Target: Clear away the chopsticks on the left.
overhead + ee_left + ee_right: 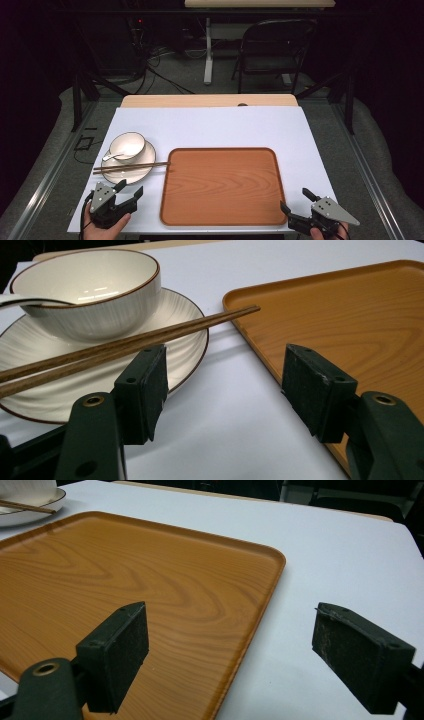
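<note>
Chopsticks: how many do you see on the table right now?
2. Both chopsticks lie side by side across the plate, in front of the bowl, tips reaching the tray edge.

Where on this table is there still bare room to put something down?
The wooden tray is bare. The white cover is free behind the tray and right of it. It is crowded at the left, where bowl, spoon and chopsticks sit on the plate.

My left gripper [129, 189], jaws apart, sits just short of the plate [142, 172]; the chopsticks [131, 167] lie across that plate and bar a straight path to the bowl [127, 145]. My right gripper [295, 200], also spread, faces the bare tray [223, 186] with open white table [310, 165] beside it.
</note>
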### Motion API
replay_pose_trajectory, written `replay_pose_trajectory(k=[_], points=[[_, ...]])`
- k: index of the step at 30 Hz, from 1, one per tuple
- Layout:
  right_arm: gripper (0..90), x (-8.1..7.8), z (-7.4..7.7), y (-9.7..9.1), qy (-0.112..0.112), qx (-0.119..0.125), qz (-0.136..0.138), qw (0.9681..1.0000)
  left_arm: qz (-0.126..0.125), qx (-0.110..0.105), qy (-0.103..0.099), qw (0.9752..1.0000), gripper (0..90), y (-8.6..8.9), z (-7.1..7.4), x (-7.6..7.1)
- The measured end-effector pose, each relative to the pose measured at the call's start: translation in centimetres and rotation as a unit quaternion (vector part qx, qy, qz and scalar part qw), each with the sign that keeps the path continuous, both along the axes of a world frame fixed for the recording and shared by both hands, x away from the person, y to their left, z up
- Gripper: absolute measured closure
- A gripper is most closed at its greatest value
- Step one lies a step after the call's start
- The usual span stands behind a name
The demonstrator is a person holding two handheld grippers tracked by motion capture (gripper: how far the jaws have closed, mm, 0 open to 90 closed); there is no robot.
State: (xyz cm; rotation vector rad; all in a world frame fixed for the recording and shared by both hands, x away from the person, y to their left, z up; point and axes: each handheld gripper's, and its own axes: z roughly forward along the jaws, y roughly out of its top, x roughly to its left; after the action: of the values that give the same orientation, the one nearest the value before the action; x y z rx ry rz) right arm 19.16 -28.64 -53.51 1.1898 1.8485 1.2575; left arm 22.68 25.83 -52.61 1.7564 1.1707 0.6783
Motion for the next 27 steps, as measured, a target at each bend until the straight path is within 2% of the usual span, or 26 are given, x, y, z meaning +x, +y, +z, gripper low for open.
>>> replay_pose_trajectory(k=[4, 5, 7, 8, 9, 12, 14, 17, 18, 20, 21, 22, 23, 24, 25, 26, 27], points=[[14.3, 0.0, 0.0, 0.0, 0.003, 0.001, 0.001, 1.0, -0.006, -0.002, -0.013, 0.9999, 36.0, 0.0, 0.1, -0.1], [14.3, 0.0, 0.0, 0.0, 0.003, 0.0, 0.002, 1.0, -0.01, 0.007, -0.016, 0.9998, 36.0, 0.0, 0.2, -0.1], [14.3, -0.1, 0.0, 0.0, 0.002, -0.001, 0.002, 1.0, -0.01, 0.015, -0.012, 0.9998, 37.2, 0.0, 0.3, -0.1], [14.3, -0.1, 0.0, 0.0, 0.0, 0.0, 0.001, 1.0, -0.006, 0.032, 0.0, 0.9995, 38.3, 0.0, 0.4, 0.0], [14.3, 0.0, 0.0, 0.0, 0.0, 0.001, 0.001, 1.0, -0.013, 0.031, 0.009, 0.9994, 41.5, 0.0, 0.4, 0.1], [14.3, 0.0, 0.0, 0.0, 0.003, 0.002, -0.001, 1.0, -0.02, 0.03, 0.02, 0.9991, 46.1, 0.2, 0.5, 0.2], [14.3, -0.1, 0.1, 0.1, -0.001, 0.001, 0.001, 1.0, -0.017, 0.047, 0.027, 0.9984, 47.7, 0.5, 0.8, 0.3], [14.3, -0.2, 0.1, 0.1, -0.004, 0.0, 0.001, 1.0, -0.031, 0.076, 0.032, 0.9961, 54.6, 0.9, 1.3, 0.4], [14.3, -0.2, 0.1, 0.1, -0.004, 0.0, 0.001, 1.0, -0.031, 0.076, 0.032, 0.9961, 54.6, 0.9, 1.3, 0.4], [14.3, -0.1, 0.1, 0.1, -0.001, 0.002, 0.001, 1.0, -0.036, 0.095, 0.031, 0.9944, 55.8, 1.0, 1.7, 0.6], [14.3, -0.1, 0.1, 0.1, 0.0, 0.002, 0.0, 1.0, -0.045, 0.124, 0.032, 0.9908, 55.9, 1.2, 2.1, 1.0], [14.3, -0.1, 0.1, 0.1, 0.0, 0.002, 0.0, 1.0, -0.045, 0.124, 0.032, 0.9908, 55.9, 1.2, 2.1, 1.0], [14.3, -0.1, 0.1, 0.1, 0.001, 0.004, 0.001, 1.0, -0.051, 0.147, 0.034, 0.9872, 55.9, 1.3, 2.4, 1.3], [14.3, -0.1, 0.1, 0.1, 0.001, 0.004, 0.001, 1.0, -0.051, 0.147, 0.034, 0.9872, 55.8, 1.3, 2.4, 1.3], [14.3, 0.0, 0.0, 0.1, 0.002, 0.005, 0.0, 1.0, -0.056, 0.17, 0.038, 0.9831, 55.8, 1.4, 2.6, 1.7], [14.3, 0.0, 0.0, 0.1, 0.002, 0.005, 0.0, 1.0, -0.056, 0.17, 0.038, 0.9831, 55.9, 1.4, 2.6, 1.7], [14.3, -0.1, 0.1, 0.0, 0.001, 0.004, 0.0, 1.0, -0.062, 0.194, 0.038, 0.9783, 55.9, 1.5, 3.0, 2.0]])
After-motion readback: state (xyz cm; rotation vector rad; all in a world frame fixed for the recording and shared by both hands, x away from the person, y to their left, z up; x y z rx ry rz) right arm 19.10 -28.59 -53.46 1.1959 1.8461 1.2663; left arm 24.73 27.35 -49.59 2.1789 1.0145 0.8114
